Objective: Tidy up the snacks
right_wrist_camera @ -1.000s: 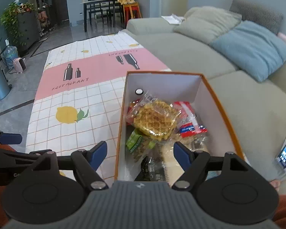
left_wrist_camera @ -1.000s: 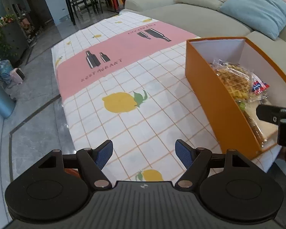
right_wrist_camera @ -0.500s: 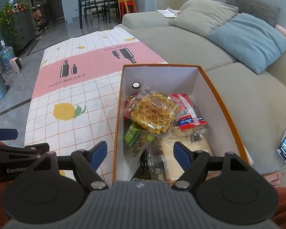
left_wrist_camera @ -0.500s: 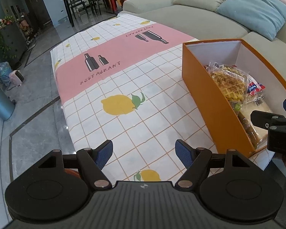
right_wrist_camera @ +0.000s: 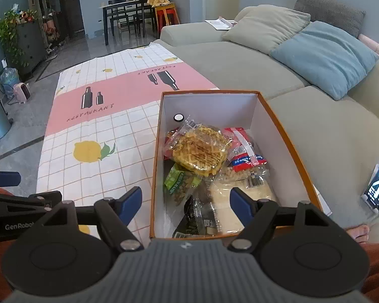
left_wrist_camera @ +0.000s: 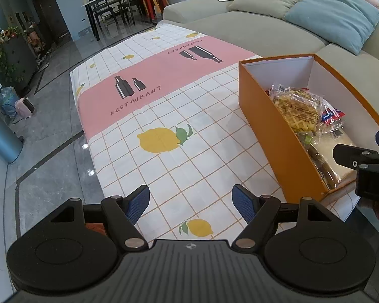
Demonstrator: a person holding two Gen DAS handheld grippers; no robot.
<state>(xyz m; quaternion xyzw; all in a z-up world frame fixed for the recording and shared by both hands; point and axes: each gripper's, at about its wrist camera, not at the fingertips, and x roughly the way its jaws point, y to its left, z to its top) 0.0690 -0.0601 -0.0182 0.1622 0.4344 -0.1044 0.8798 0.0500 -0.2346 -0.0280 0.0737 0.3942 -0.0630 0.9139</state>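
Tabletop point(left_wrist_camera: 189, 171) with lemon cloth bare, orange box point(right_wrist_camera: 290, 136) now fuller in right view holding all snacks, waffle pack point(right_wrist_camera: 199, 149) on top, both left hand-held gripper point(left_wrist_camera: 190, 199) and right hand-held gripper point(right_wrist_camera: 185, 200) unchanged, released, empty: likely done or just starting.

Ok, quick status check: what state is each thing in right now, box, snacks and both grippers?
Orange box: open, no lid on it, upright on the tablecloth.
Waffle pack: sealed, lying on top of the pile inside the box.
Red-and-white packet: in the box, beside the waffle pack.
Green packet: in the box, partly under the waffle pack.
Left gripper: open, empty, over the tablecloth.
Right gripper: open, empty, over the box's near end.
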